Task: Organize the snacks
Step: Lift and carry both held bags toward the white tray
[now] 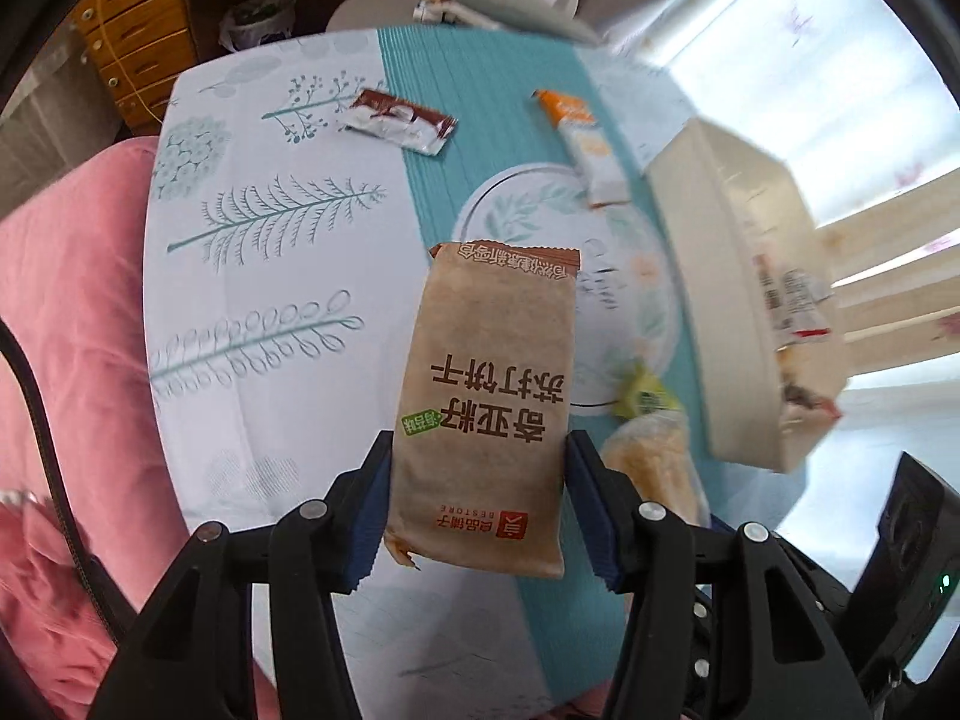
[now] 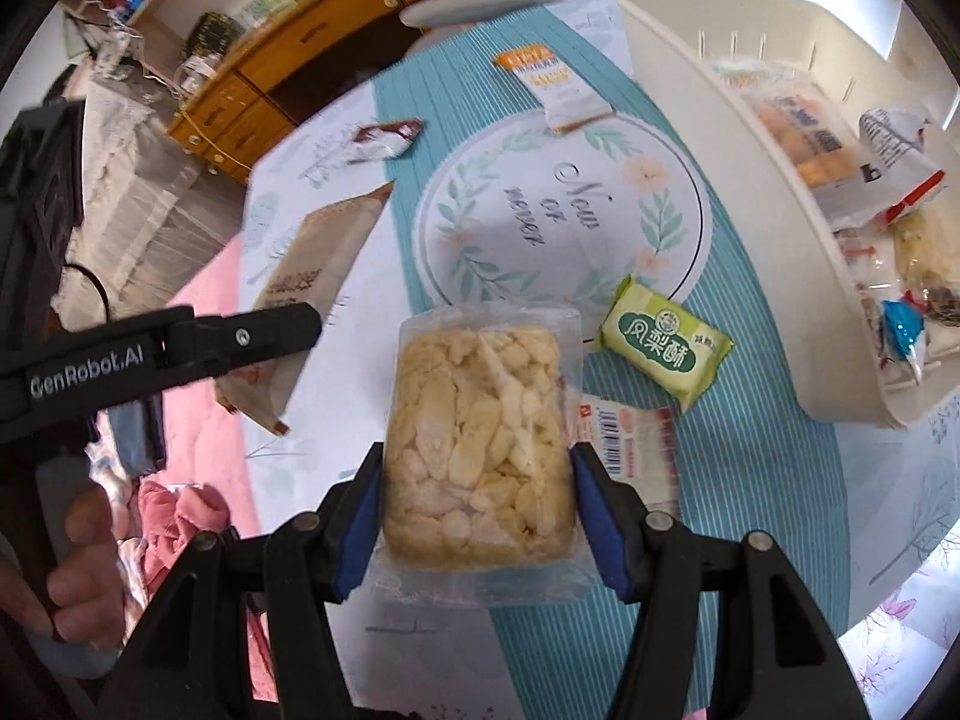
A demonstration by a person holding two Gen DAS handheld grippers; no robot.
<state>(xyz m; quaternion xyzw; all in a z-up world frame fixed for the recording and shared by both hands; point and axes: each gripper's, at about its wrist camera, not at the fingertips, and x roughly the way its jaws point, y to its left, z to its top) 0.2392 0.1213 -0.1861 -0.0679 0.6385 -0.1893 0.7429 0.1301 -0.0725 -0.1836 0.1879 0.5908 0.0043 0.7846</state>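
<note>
While both grippers are pointing steeply down at the bench (image 1: 288,360), each one is carrying a snack above it. The left gripper (image 1: 477,501) is pinching a brown paper cracker packet (image 1: 486,414) across its lower half, blue fingers (image 1: 369,516) pressing on both long edges, the packet standing out lengthwise along the fingers. In the right wrist view that same gripper is reaching in from the left edge, with the person's hand (image 2: 72,558) wrapping its grip at the lower left.

The right gripper (image 2: 477,507) is squeezing a clear bag of pale flaky pieces (image 2: 480,444), its fingers (image 2: 600,522) bearing on the bag's two sides and the sealed edge hanging back toward the camera.

Below, loose snacks are lying on the patterned cloth: a green pineapple-cake packet (image 2: 666,348) just right of the clear bag, a red-and-white barcoded wrapper (image 2: 630,450) partly hidden behind the right finger, an orange-and-white packet (image 2: 552,90) at the far side of the round motif, and a brown-and-white wrapper (image 1: 399,120) off to the left. A white basket (image 2: 690,138) is sitting along the right side, already holding several packets. A pink cushion (image 1: 66,300) is lying beside the bench's left edge.
</note>
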